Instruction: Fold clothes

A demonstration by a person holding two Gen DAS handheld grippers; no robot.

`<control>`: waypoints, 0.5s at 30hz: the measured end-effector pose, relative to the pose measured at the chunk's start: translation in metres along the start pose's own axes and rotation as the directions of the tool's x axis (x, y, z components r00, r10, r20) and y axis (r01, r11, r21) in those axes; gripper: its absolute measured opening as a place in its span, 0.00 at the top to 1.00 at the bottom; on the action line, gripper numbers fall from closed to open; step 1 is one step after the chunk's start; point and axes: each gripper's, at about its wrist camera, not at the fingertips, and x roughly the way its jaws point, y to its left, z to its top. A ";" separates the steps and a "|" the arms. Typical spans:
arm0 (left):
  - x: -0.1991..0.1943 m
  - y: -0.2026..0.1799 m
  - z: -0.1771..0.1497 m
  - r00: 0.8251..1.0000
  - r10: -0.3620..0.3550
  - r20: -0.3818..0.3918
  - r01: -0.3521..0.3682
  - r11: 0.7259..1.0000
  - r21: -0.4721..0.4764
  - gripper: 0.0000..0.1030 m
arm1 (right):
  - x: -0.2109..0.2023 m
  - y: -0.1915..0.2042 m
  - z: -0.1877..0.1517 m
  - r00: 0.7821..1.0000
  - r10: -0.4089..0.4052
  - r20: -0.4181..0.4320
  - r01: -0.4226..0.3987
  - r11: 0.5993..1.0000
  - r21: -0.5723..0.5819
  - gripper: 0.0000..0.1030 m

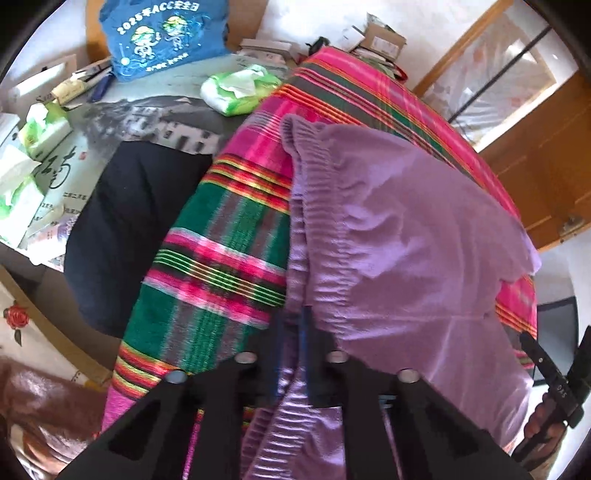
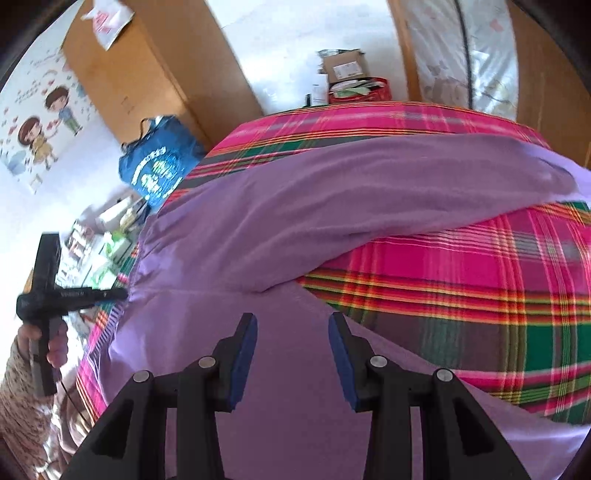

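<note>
The purple garment (image 2: 332, 229) lies spread on a pink-and-green plaid blanket (image 2: 480, 280), its long axis running from the ribbed waistband at the left edge to the far right, where one leg is folded over and tapers to the right. The left gripper (image 1: 295, 354) has its fingers (image 1: 317, 369) pinched shut on the ribbed waistband. The right gripper (image 2: 291, 354) hovers over the near fabric, fingers (image 2: 341, 354) spread wide with nothing between them. Left of the blanket are a dark cloth (image 1: 122, 236), tissue packs (image 1: 240, 88) on a printed mat, and a blue bag (image 1: 166, 33). Cardboard boxes (image 2: 343, 66) stand beyond the blanket's far edge.
</note>
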 end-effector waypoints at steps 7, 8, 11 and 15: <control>0.000 0.016 0.001 1.000 0.000 0.014 0.001 0.999 -0.036 1.00 | -0.027 -0.032 -0.001 0.997 -0.030 0.074 0.021 0.993 0.116 0.60; 0.000 0.015 -0.001 1.000 -0.002 0.014 0.002 1.000 -0.029 1.00 | -0.033 -0.038 -0.003 0.995 -0.036 0.090 0.024 0.990 0.136 0.60; -0.002 0.012 -0.005 1.000 0.006 0.011 -0.006 1.000 -0.006 0.97 | -0.058 -0.058 -0.013 0.987 -0.079 0.139 0.051 0.978 0.200 0.60; -0.009 0.008 -0.008 1.000 0.003 0.002 -0.003 1.000 0.008 0.94 | -0.099 -0.083 -0.026 0.961 -0.207 0.182 0.159 0.955 0.249 0.60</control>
